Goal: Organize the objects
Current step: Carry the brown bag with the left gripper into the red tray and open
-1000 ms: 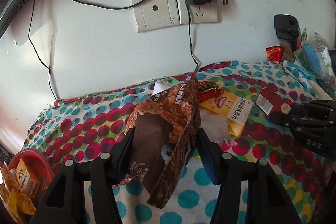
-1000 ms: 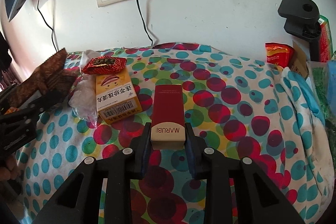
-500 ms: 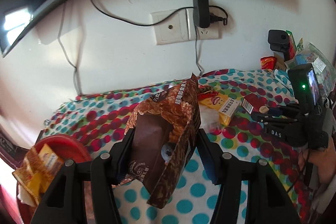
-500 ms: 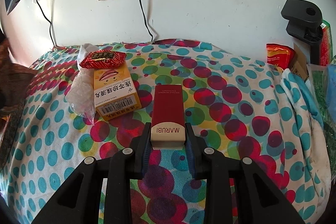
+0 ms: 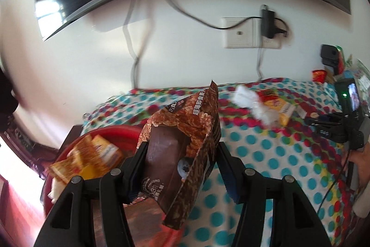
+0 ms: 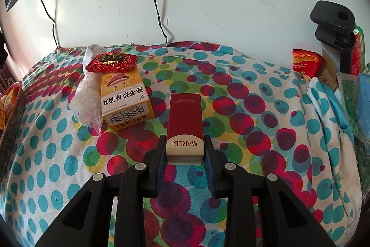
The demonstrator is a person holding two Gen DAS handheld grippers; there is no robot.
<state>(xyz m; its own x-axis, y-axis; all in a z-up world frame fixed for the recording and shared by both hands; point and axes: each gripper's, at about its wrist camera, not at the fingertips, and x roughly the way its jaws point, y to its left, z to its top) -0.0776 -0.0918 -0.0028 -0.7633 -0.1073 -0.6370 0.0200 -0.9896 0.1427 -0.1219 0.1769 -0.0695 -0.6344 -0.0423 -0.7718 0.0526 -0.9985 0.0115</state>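
My left gripper point(image 5: 181, 168) is clamped on a torn brown foil snack bag point(image 5: 182, 147), held in the air beside a round red plastic basin point(image 5: 129, 131) with orange packets in it. My right gripper point(image 6: 185, 154) is clamped on the cream cap end of a dark red oblong box point(image 6: 185, 117) that lies on the polka-dot cloth of the tabletop point(image 6: 254, 131), just beside a yellow cardboard medicine box point(image 6: 126, 101).

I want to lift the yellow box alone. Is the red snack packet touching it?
Touching. The right wrist view shows the red packet lying over the far end of the yellow box, no gap between them.
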